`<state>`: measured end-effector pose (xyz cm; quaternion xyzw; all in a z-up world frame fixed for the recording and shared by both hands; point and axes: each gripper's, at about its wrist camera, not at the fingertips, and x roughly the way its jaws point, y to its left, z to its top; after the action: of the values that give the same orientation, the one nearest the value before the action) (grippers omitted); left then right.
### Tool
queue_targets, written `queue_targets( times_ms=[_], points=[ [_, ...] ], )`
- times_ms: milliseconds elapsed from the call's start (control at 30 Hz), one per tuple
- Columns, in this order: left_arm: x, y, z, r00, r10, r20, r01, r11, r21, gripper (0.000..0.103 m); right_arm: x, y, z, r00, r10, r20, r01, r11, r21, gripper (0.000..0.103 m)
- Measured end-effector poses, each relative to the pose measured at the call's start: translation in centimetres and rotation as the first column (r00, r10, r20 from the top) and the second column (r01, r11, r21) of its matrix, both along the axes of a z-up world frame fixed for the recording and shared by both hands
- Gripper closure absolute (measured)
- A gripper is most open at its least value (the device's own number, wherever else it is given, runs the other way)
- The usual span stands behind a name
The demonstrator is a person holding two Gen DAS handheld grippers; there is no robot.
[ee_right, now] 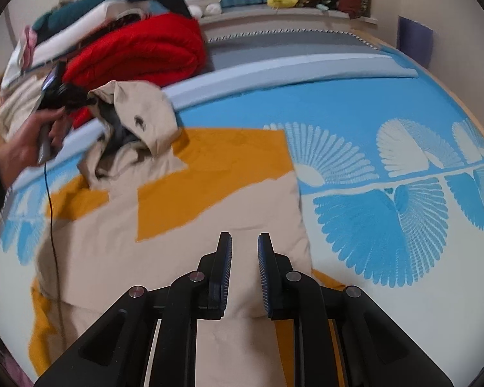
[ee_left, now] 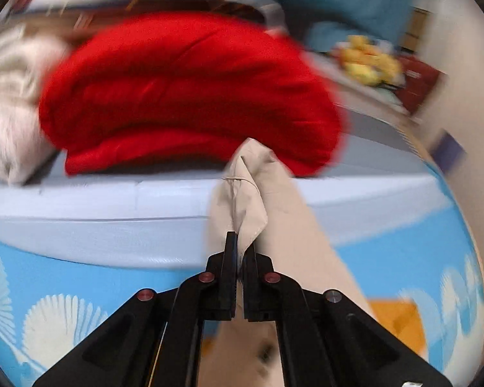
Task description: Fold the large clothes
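We had barely begun: our left gripper (ee_left: pixel 241 248) pinched a raised corner of the beige coat (ee_right: pixel 184 225), which lay rumpled across the near-left bed (ee_right: pixel 355 103). Our right gripper (ee_right: pixel 244 245) hovered over its near hem, fingers parted and empty; every fold remained.

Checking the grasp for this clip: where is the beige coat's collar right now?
In the right wrist view it is upper left, lifted off the bed by the left gripper, just in front of the red quilt; the beige coat trails over orange cloth.
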<state>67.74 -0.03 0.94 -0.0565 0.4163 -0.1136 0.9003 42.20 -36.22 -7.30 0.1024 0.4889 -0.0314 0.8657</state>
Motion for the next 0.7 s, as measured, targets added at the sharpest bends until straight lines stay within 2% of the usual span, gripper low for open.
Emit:
queue_targets(
  times_ms=[100,200,233,333,400,467,500,567,633,700],
  points=[
    [-7.7,-3.2,3.3,0.987,-0.151,0.059,0.147,0.987,0.06,0.102,-0.5,-0.4,1.8,0.998,-0.024,0.052,0.022,0.999,0.025,0.085],
    [-17.4,-5.4,5.4,0.958,-0.265,0.111,0.254,0.961,0.106,0.102,-1.1,-0.6,3.2,0.995,-0.039,0.096,0.032,0.997,0.069,0.085],
    [-19.1,-6.2,5.7,0.952,-0.282,0.117,0.269,0.956,0.119,0.102,-1.3,-0.7,3.5,0.993,-0.042,0.11,0.033,0.996,0.083,0.085],
    [-27.6,-6.8,4.9,0.944,-0.309,0.115,0.285,0.94,0.185,0.102,-1.8,-0.9,4.5,0.989,-0.05,0.141,0.029,0.989,0.147,0.084],
    [-32.1,-6.6,3.2,0.958,-0.276,0.072,0.26,0.949,0.181,0.102,-2.0,-1.1,5.0,0.986,-0.055,0.158,0.025,0.983,0.184,0.079],
    [-34.7,-5.7,0.8,0.973,-0.232,0.005,0.229,0.962,0.152,0.102,-2.4,-1.0,5.6,0.98,-0.045,0.192,0.001,0.974,0.225,0.069],
    [-35.3,-5.5,-0.2,0.977,-0.213,-0.022,0.214,0.965,0.155,0.102,-2.5,-0.8,5.9,0.978,-0.031,0.206,-0.02,0.97,0.24,0.066],
    [-36.4,-5.2,-2.1,0.983,-0.163,-0.089,0.176,0.971,0.161,0.102,-2.7,-0.4,6.2,0.974,-0.006,0.228,-0.058,0.96,0.273,0.054],
    [-35.7,-4.5,-2.8,0.984,-0.125,-0.128,0.142,0.98,0.136,0.1,-2.8,0.1,6.2,0.971,0.016,0.237,-0.09,0.949,0.304,0.05],
    [-34.8,-3.2,-2.6,0.987,-0.067,-0.144,0.077,0.995,0.06,0.098,-2.5,0.9,5.7,0.974,0.041,0.223,-0.114,0.938,0.328,0.048]
  ],
)
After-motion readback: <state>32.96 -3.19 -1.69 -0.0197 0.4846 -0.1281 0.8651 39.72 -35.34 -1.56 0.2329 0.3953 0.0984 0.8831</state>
